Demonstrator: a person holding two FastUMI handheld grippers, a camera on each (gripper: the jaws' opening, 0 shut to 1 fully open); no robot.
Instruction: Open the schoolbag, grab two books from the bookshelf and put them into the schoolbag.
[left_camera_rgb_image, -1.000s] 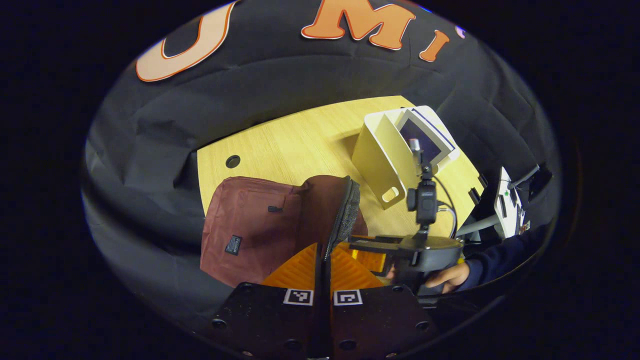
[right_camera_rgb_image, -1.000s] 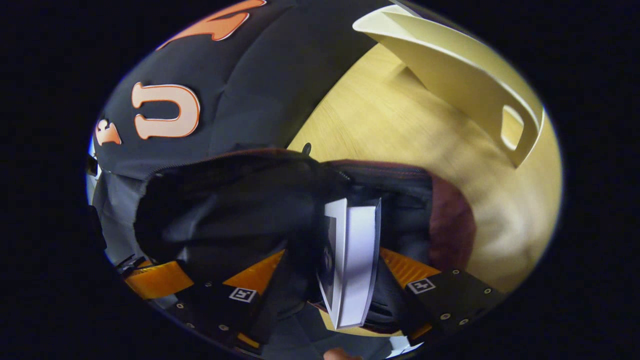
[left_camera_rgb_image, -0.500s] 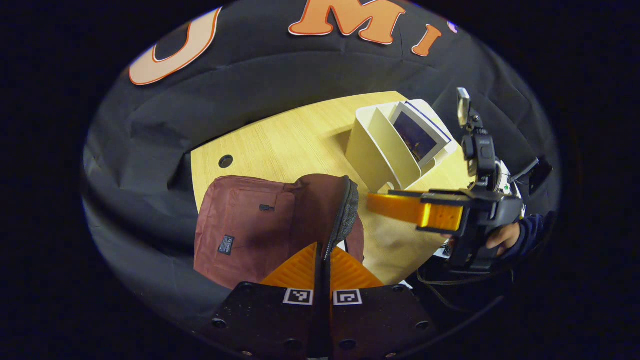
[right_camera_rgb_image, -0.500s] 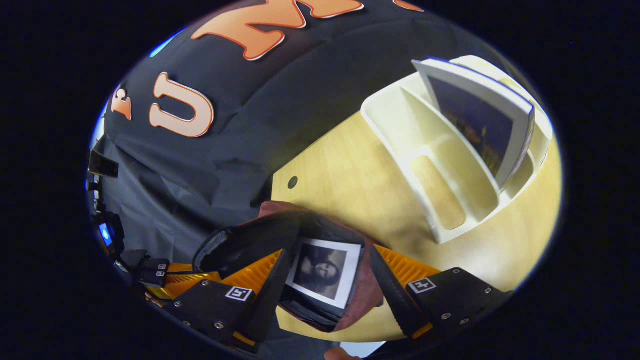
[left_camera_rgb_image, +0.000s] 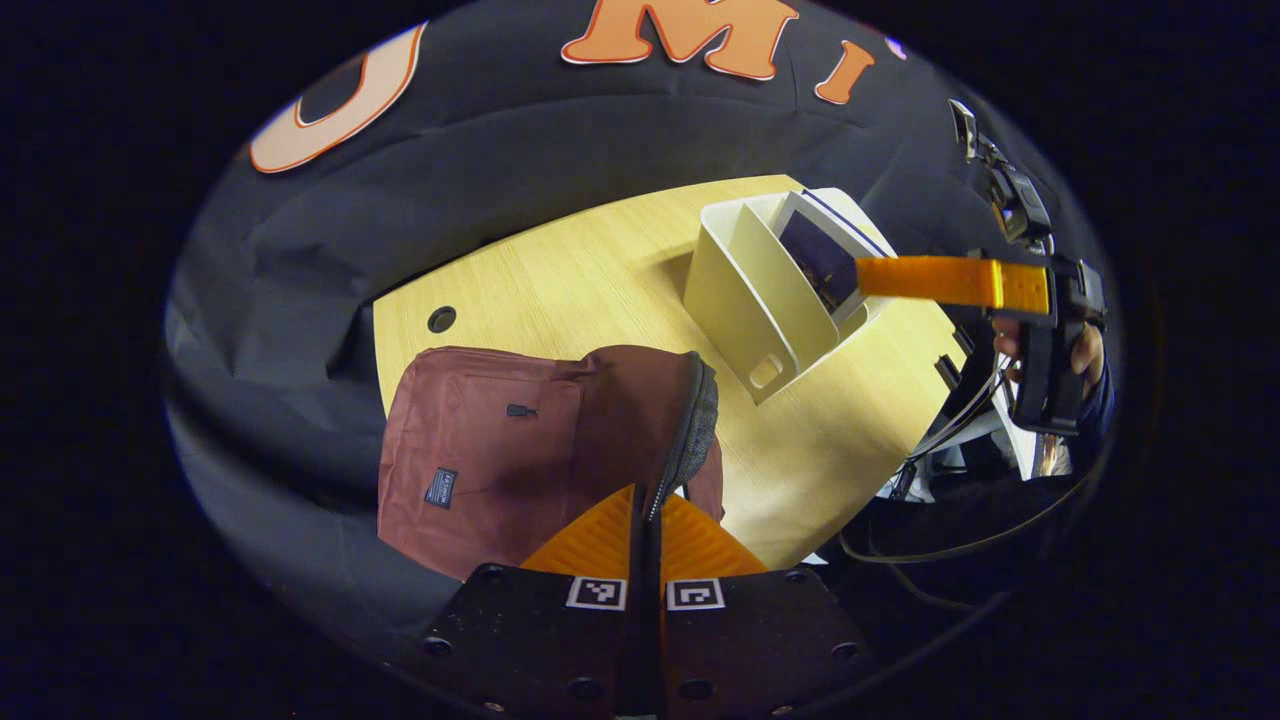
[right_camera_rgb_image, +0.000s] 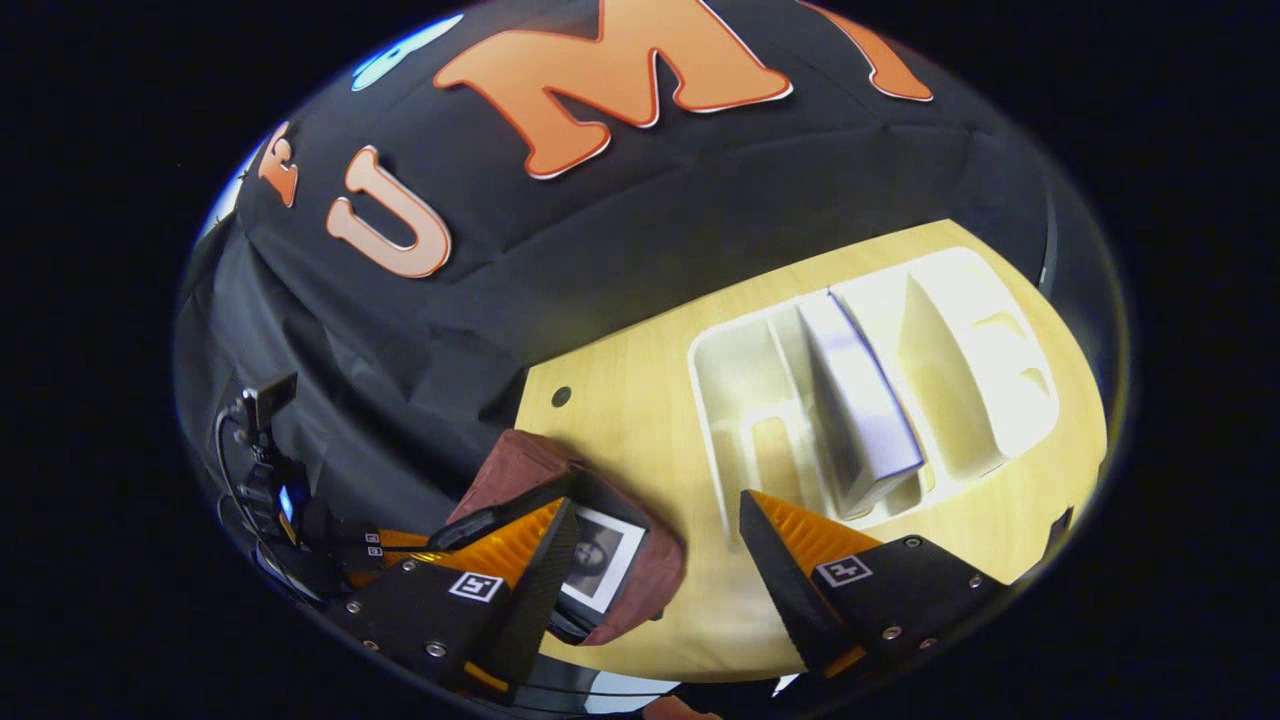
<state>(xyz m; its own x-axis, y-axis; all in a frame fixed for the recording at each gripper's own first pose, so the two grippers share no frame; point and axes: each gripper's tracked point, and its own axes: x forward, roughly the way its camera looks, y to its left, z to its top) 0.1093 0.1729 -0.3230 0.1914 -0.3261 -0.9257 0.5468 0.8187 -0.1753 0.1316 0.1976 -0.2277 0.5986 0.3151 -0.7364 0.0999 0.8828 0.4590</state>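
Observation:
The maroon schoolbag lies on the wooden table, its mouth held up. My left gripper is shut on the grey-lined rim of the bag's flap. In the right gripper view the schoolbag holds a book with a portrait cover. My right gripper is open and holds nothing, above the table between the bag and the white bookshelf. A second book stands in the shelf's middle slot. In the left gripper view the right gripper hovers at the bookshelf, in front of that book.
The table has a round cable hole behind the bag. A hand holds the right gripper beyond the table's right edge, with cables hanging there. The left gripper shows beside the bag.
My right gripper let go of the portrait book inside the bag, rose out and moved toward the bookshelf. My left gripper stayed shut on the flap.

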